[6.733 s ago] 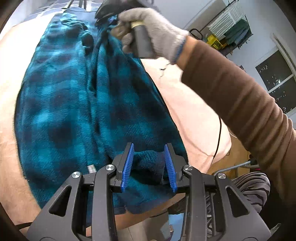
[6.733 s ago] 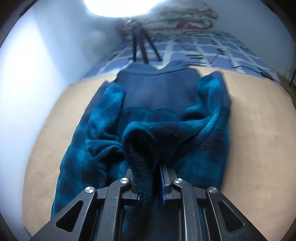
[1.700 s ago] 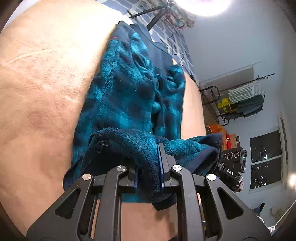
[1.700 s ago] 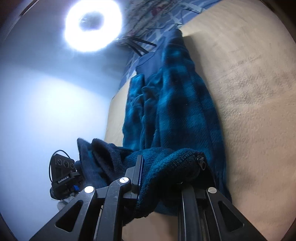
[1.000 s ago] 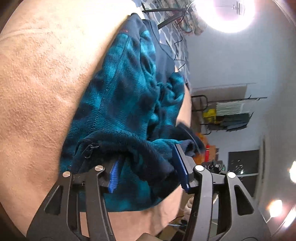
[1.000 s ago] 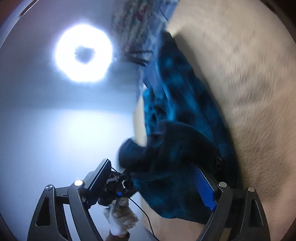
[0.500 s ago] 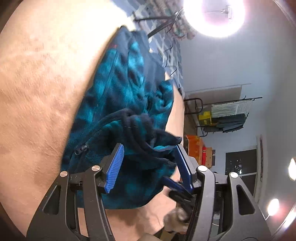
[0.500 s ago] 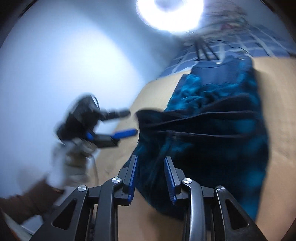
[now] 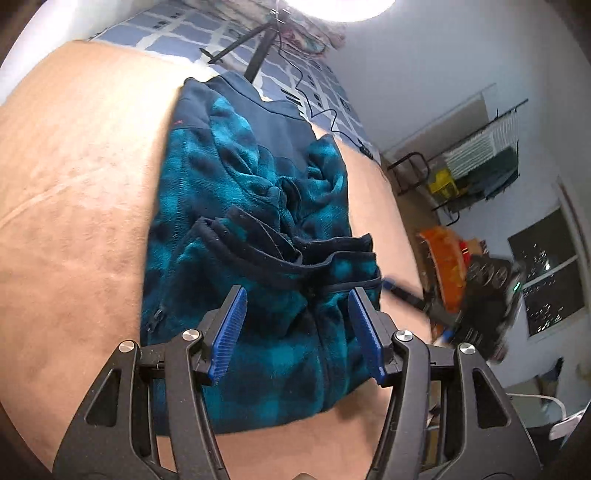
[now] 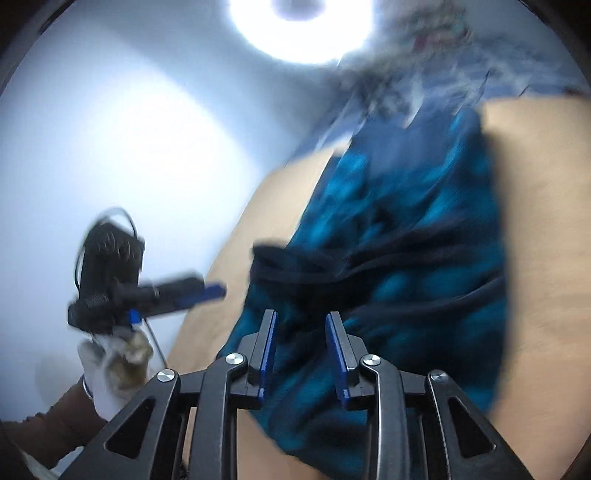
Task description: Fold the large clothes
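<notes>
Left gripper jaws spread wide, nothing between them, hovering just above the near end of the fleece. Right gripper jaws also apart, narrower gap, empty; its view is motion-blurred, so contact with the cloth can't be told. In the left view the right gripper shows as a blur off the fleece's right edge.

Fleece: teal-and-navy plaid zip jacket, lying lengthwise on the tan blanket, collar at the far end, near hem doubled over onto the body with its navy band across the middle. Sleeves bunched on top, lumpy.

Handling, by judgement: soft, thick pile, light for its bulk, no stiffness; it will sag and drag, not slide. Not fragile. Plush grips well in ribbed pads, but a shallow pinch may catch one layer only. Best holds: the two corners of the folded near edge, or the navy band, biting through all layers. Avoid the zipper pull.

Beyond: checked bedcover, tripod, ring light, drying rack.
</notes>
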`<state>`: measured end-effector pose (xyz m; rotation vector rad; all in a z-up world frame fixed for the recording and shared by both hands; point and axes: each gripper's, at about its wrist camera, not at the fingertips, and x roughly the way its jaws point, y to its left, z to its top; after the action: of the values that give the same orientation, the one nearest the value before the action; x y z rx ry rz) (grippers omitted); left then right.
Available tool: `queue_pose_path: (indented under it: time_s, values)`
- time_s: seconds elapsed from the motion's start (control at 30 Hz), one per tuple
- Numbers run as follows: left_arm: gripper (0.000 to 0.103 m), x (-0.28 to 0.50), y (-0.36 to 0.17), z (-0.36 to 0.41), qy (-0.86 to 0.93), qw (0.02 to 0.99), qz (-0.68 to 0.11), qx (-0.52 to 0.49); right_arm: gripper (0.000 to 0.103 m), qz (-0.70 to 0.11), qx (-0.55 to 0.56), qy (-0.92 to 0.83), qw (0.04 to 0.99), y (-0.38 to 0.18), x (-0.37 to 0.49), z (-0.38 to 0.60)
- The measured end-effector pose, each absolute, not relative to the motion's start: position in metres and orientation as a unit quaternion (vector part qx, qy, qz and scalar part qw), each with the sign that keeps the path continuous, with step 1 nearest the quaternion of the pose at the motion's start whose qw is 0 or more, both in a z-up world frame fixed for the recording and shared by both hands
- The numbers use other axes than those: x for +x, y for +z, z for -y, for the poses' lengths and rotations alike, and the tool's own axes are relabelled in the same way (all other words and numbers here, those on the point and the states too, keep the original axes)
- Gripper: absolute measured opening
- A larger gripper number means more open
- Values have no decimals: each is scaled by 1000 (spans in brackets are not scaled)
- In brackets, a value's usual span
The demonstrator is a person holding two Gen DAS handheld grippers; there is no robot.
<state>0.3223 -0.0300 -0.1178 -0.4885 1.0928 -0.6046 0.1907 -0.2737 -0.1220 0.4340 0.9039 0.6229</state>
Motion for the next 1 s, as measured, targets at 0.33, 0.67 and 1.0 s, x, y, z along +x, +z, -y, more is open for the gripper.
queue_pose_path:
  time_s: [0.33,0.67,1.0]
  values:
    - [58,327,-120,39,-287,804,-491,-174,13,-424,110,144,887,-126,284,317]
    - [58,347,-125,25,-281,819,-475,-154,13,-452,68,163,874,-169,393,279]
    - [58,371,-136,20,-274,822,-472,-161,14,-433,96,211,871,-163,394,294]
